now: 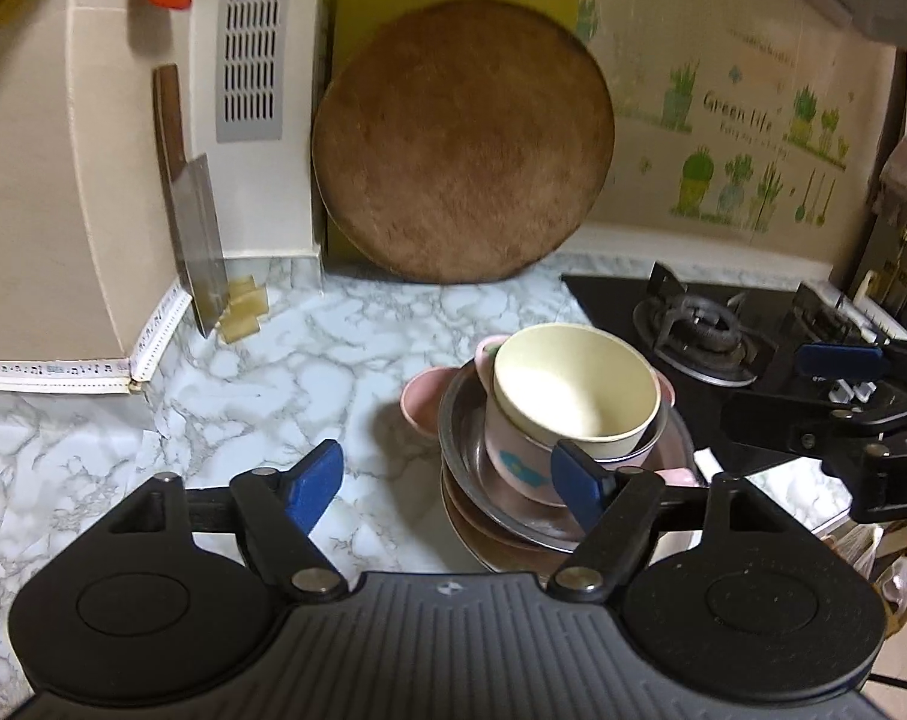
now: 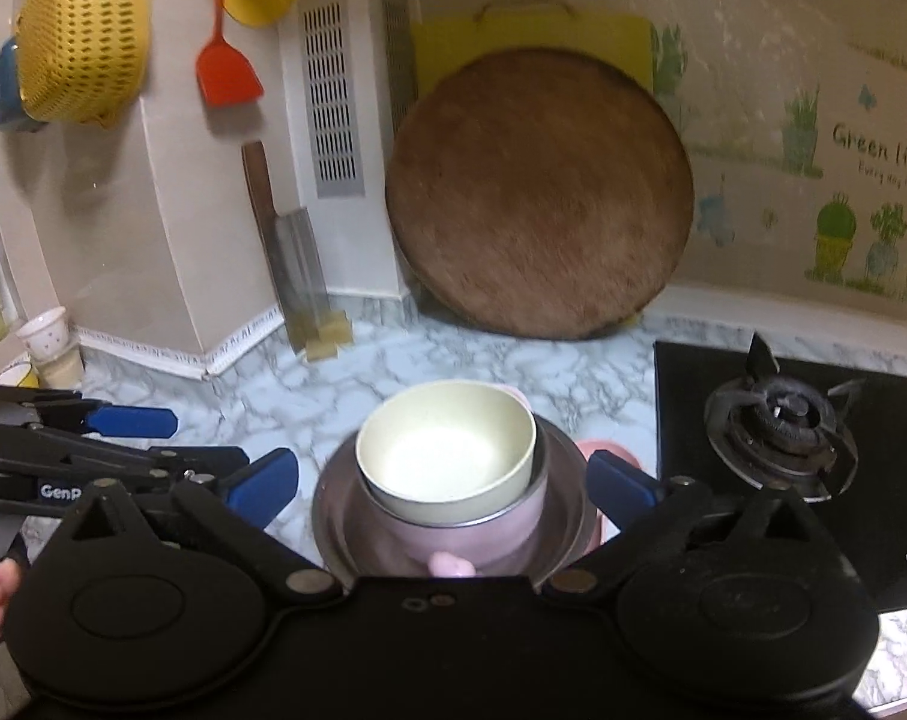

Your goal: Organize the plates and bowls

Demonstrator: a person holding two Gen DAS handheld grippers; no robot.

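A stack of dishes stands on the marble counter (image 1: 261, 372). On top is a cream bowl (image 1: 573, 384) nested in a pink bowl (image 1: 513, 462), inside a steel plate (image 1: 471, 456), with more plates below and a pink dish (image 1: 420, 405) behind. My left gripper (image 1: 453, 486) is open, just left of and in front of the stack. In the right wrist view the cream bowl (image 2: 447, 450) sits in the pink bowl (image 2: 465, 540) on the steel plate (image 2: 333, 510). My right gripper (image 2: 441, 492) is open, its jaws either side of the stack.
A round wooden board (image 1: 462, 144) leans on the back wall with a yellow board behind it. A cleaver (image 1: 192, 222) stands at the left wall. A black gas hob (image 1: 699, 330) lies right of the stack. A colander (image 2: 81, 30) and red spatula (image 2: 225, 60) hang at the left.
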